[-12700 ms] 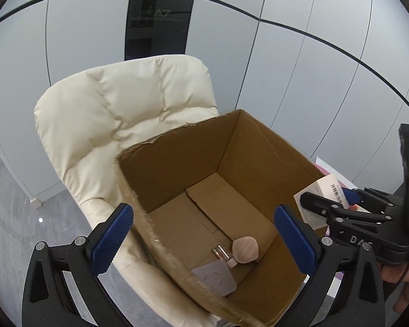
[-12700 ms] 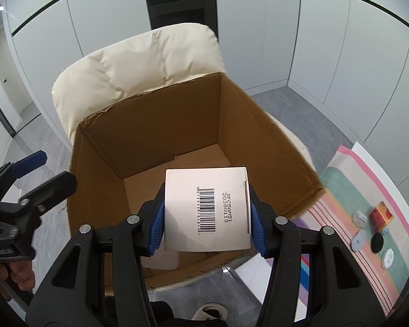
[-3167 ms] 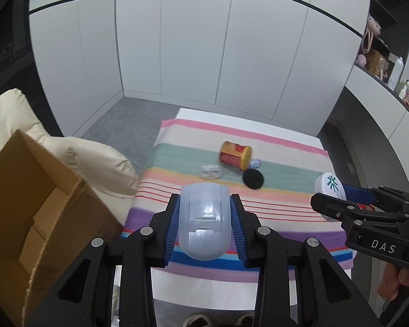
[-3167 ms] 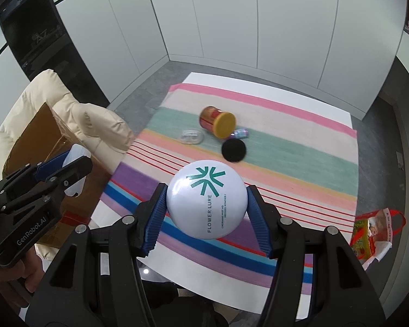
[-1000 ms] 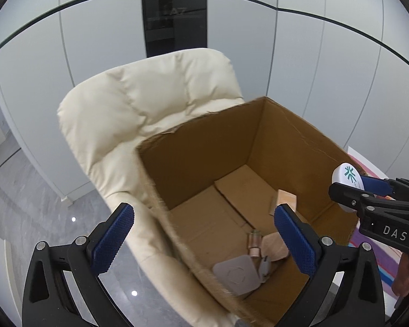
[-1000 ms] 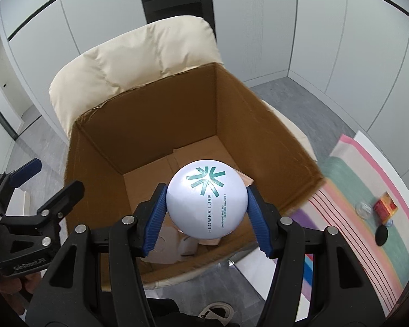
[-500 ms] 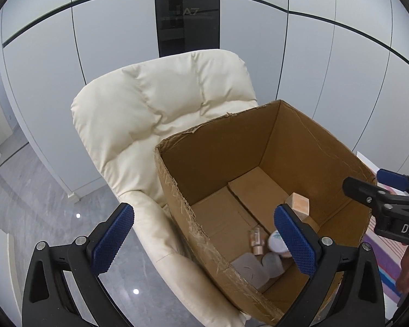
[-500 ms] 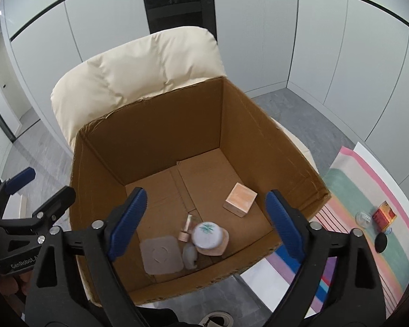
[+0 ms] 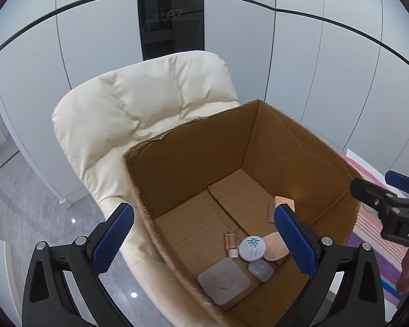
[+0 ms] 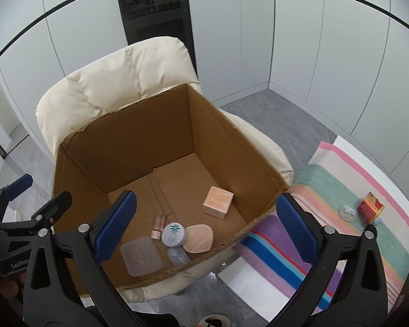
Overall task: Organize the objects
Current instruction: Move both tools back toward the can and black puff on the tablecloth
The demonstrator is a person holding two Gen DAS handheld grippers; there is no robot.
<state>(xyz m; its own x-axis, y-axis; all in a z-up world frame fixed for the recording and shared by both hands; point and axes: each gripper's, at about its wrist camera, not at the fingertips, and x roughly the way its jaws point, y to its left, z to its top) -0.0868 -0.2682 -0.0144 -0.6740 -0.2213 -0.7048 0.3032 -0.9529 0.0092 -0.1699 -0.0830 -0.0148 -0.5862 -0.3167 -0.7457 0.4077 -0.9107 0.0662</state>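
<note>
My left tool (image 9: 204, 241) spread wide and empty above the cardboard box (image 9: 193, 160), my right tool (image 10: 204, 223) likewise wide, white round jar (image 10: 174, 235) lying inside, cream chair (image 10: 117, 79) beneath

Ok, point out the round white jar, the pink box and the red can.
round white jar (image 10: 174, 234), right wrist view, lid top.
pink box (image 10: 218, 202), right wrist view, top face.
red can (image 10: 370, 207), right wrist view, its side.

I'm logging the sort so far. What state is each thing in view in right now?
Left claw: open, holding nothing.
Right claw: open, holding nothing.
Cardboard box: open-topped, sitting on the cream chair.
White round compact: lying in the box, logo up.
Small glass vial: lying on its side in the box.
Red can: on its side on the striped cloth.
</note>
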